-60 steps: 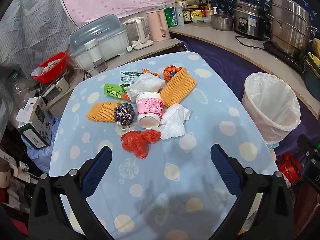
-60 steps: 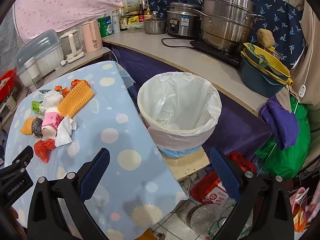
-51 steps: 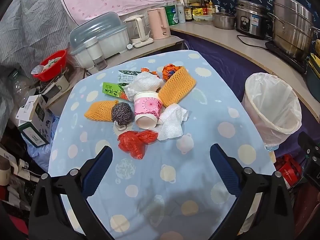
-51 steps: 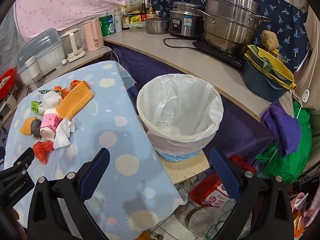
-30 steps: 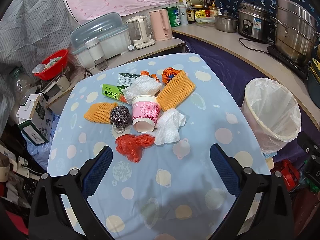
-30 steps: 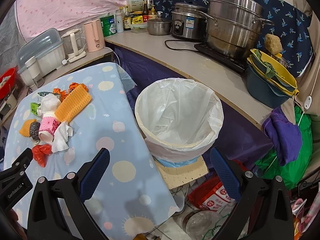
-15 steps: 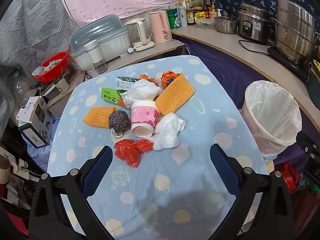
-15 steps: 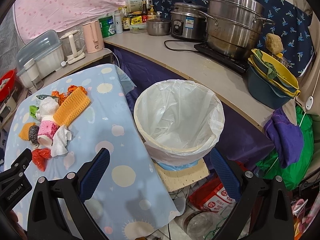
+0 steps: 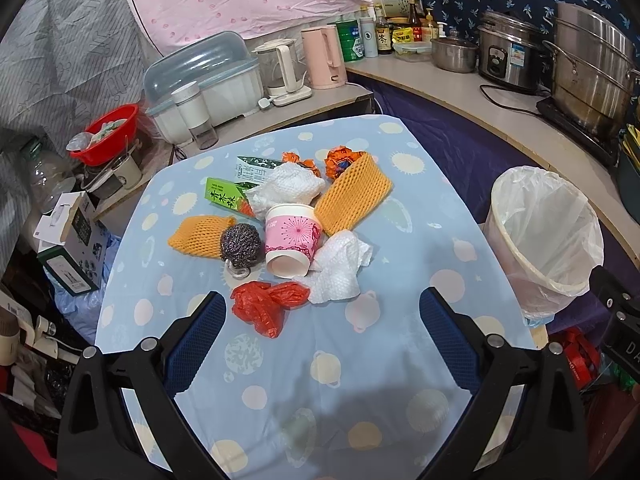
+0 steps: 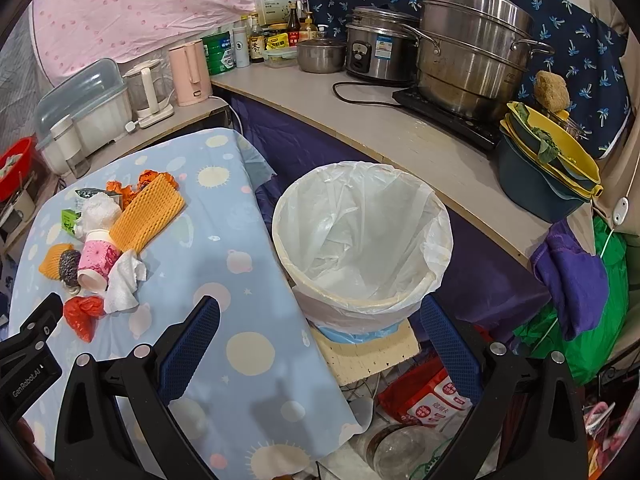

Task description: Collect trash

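A heap of trash lies mid-table: a pink paper cup [image 9: 291,239] on its side, white tissue [image 9: 338,266], a red plastic bag [image 9: 266,302], a steel scourer [image 9: 241,245], two orange foam nets [image 9: 352,196], a green carton [image 9: 224,196] and orange wrappers [image 9: 338,159]. The heap also shows in the right wrist view, with the cup [image 10: 98,262]. A white-lined bin [image 10: 362,240] stands right of the table; it also shows in the left wrist view [image 9: 544,240]. My left gripper [image 9: 320,320] is open and empty, above the near table. My right gripper [image 10: 318,322] is open and empty, near the bin.
The table has a blue dotted cloth [image 9: 380,360]. A counter [image 10: 400,132] behind the bin carries steel pots [image 10: 472,52], a rice cooker and a stack of bowls [image 10: 548,164]. Kettles and a dish box [image 9: 200,76] stand behind the table. Bags and boxes clutter the floor [image 10: 428,396].
Both grippers have drifted slightly back and up, so the heap and the bin sit a little lower and farther. Nothing was taken hold of.
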### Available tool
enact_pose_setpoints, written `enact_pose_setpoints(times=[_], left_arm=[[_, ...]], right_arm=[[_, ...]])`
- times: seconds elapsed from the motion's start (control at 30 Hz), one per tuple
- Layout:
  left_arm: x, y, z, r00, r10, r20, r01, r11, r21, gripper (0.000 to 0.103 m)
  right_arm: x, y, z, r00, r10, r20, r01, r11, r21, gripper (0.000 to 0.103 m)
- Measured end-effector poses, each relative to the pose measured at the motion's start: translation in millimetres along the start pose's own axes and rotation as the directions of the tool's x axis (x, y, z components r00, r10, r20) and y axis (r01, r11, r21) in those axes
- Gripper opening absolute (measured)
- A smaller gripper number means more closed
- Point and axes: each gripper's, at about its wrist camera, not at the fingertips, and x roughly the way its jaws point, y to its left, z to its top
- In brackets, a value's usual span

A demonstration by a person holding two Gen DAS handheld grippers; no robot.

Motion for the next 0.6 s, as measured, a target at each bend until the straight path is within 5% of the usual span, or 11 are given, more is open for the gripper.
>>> enact_pose_setpoints(times=[0.6], left_arm=[[-0.7, 0.4, -0.7, 1.0, 0.001, 0.003, -0.001, 1.0, 0.002, 0.091]], right_arm=[[-0.2, -0.5, -0.2, 1.0, 0.002, 0.001, -0.002, 1.0, 0.002, 0.096]])
